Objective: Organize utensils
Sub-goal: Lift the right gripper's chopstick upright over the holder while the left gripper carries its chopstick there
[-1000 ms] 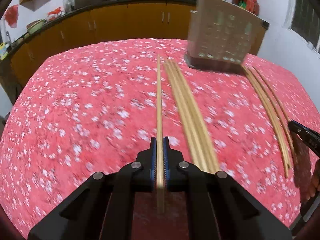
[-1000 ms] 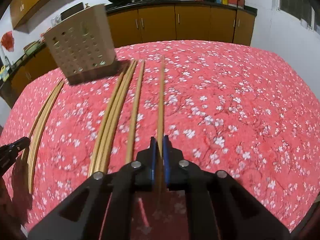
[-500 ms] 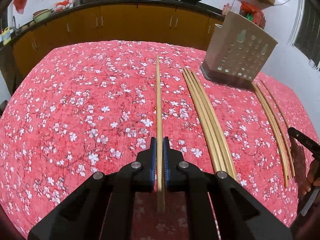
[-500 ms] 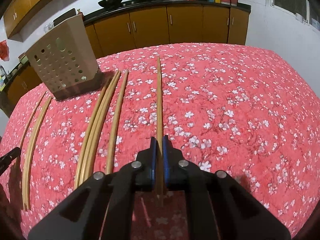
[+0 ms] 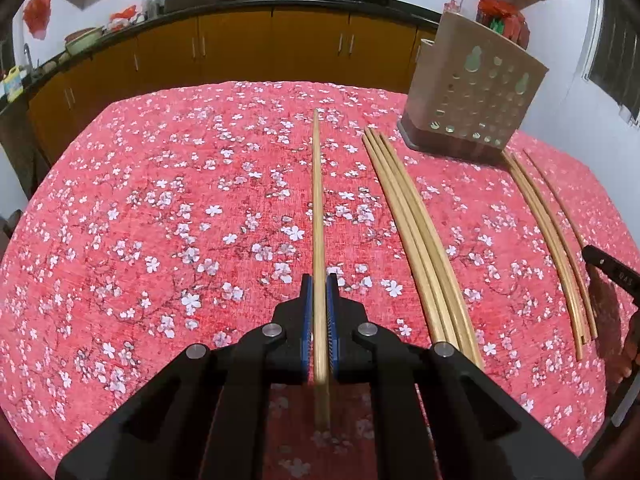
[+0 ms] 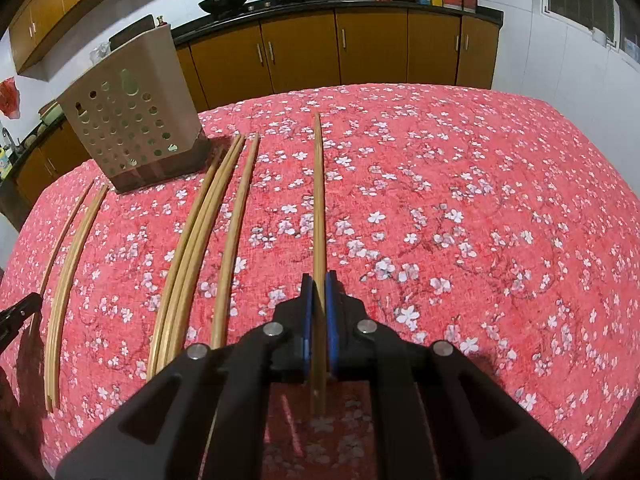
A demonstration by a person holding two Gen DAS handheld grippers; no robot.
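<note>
My left gripper (image 5: 319, 280) is shut on a wooden chopstick (image 5: 317, 200) that points forward above the red floral cloth. My right gripper (image 6: 319, 278) is shut on another chopstick (image 6: 318, 192) in the same way. A beige perforated utensil holder (image 5: 472, 100) stands at the far right in the left wrist view and at the far left in the right wrist view (image 6: 128, 116). Loose chopsticks lie on the cloth: a bundle of three (image 5: 416, 232) and a further group (image 5: 548, 236) by the holder. In the right wrist view a single one (image 6: 234, 236) lies beside the bundle (image 6: 192, 248).
The table (image 5: 140, 220) is covered with a red cloth with white blossoms. Orange kitchen cabinets (image 5: 240, 48) and a black counter with woks run behind it. The other gripper's tip shows at the right edge (image 5: 612, 272) of the left view and the left edge (image 6: 18, 312) of the right view.
Both grippers have lifted and tilted with their chopsticks, so the holder and far cabinets now sit lower and fuller in view. Both grips are unchanged.
</note>
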